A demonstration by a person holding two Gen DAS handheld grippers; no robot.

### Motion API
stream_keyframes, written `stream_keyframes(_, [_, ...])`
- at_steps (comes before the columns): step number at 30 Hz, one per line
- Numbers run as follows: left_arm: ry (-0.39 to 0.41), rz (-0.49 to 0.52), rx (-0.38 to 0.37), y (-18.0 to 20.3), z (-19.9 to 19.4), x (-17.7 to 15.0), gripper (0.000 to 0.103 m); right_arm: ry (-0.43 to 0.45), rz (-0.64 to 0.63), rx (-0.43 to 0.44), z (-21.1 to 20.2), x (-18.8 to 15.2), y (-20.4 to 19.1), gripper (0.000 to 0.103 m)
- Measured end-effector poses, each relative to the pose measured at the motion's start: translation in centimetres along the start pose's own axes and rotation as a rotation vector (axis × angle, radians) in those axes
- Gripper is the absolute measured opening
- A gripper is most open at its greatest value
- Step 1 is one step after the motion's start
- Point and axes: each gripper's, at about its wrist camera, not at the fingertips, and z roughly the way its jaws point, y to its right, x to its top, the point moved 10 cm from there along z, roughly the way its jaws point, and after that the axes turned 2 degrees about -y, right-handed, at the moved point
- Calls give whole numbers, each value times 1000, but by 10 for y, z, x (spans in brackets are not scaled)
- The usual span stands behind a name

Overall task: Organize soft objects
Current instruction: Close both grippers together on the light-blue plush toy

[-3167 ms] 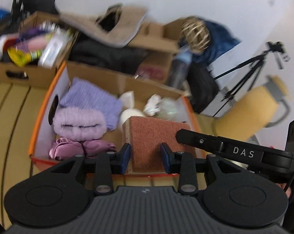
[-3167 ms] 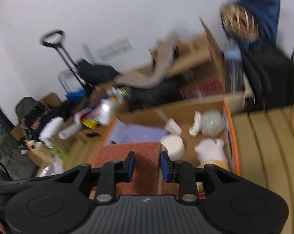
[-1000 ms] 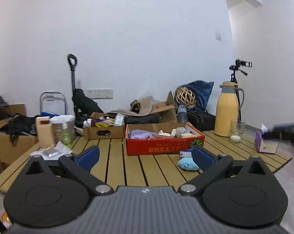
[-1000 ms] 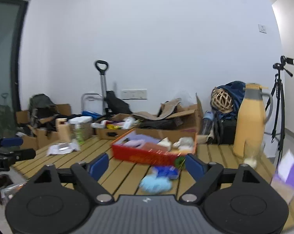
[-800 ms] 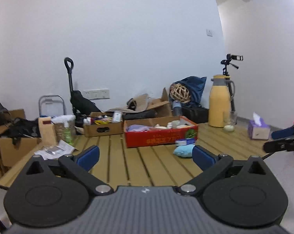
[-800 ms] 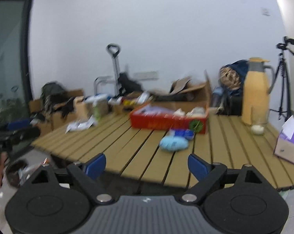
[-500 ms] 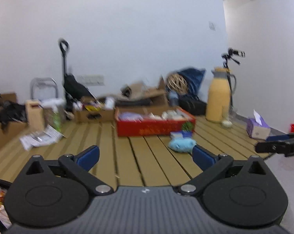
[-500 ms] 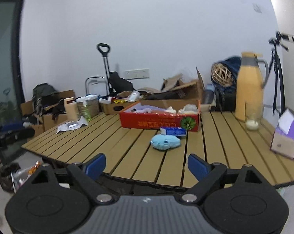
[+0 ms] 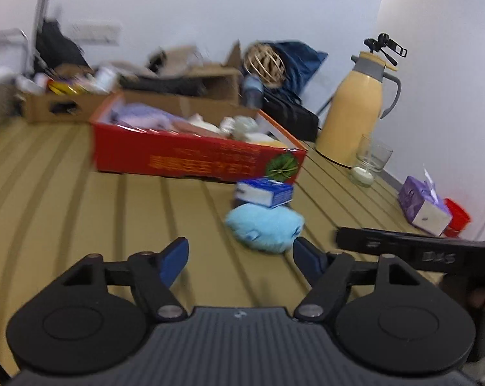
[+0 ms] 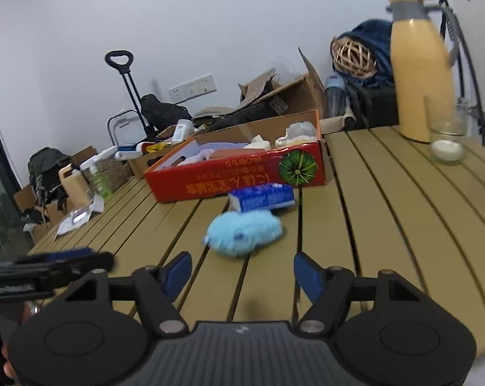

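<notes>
Your left gripper (image 9: 239, 257) hangs over the near edge of the slatted tabletop (image 9: 65, 199), its blue-padded fingers (image 9: 175, 255) spread with nothing between them; the jaws have just been closing from wider. To its left the slats lie bare up to the blurred left edge, so you have open room there. Ahead and a little right of centre, the light blue plush toy (image 9: 265, 226) lies on the slats, near the near edge and apart from both pads. Just behind it, touching or nearly so, sits a small blue and white box (image 9: 263, 191), and behind that the red cardboard box (image 9: 191, 157) stands mid-table, already holding pale soft things. Further right, the yellow jug (image 9: 358, 112) and a glass (image 9: 371, 160) stand towards the far right corner, and a purple tissue box (image 9: 424, 206) sits at the right edge. Your right gripper (image 10: 241, 271) is likewise spread and empty, its jaws also just closing, with the plush toy (image 10: 242, 233) lying just ahead of its tips and bare slats to the toy's right.
</notes>
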Motion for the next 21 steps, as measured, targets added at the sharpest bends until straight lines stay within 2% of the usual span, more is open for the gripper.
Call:
stream_keyframes(5, [-41, -66, -46, -2, 60, 18, 70, -51, 62, 44, 71, 31, 16, 60])
stream_keyframes(8, [-63, -108, -66, -3, 77, 12, 64, -52, 86, 50, 96, 38, 24, 58])
stream_keyframes(12, [-88, -125, -113, -1, 83, 4, 53, -81, 159, 108, 106, 27, 29, 58])
stream_keyframes(14, [-92, -141, -140, -1, 85, 4, 53, -89, 145, 105, 107, 25, 28, 58])
stream_keyframes(17, [-114, -194, -186, -4, 89, 3, 47, -84, 85, 86, 105, 25, 26, 58])
stream_keyframes(21, [-108, -193, -192, -2, 90, 1, 44, -105, 111, 104, 106, 20, 30, 51])
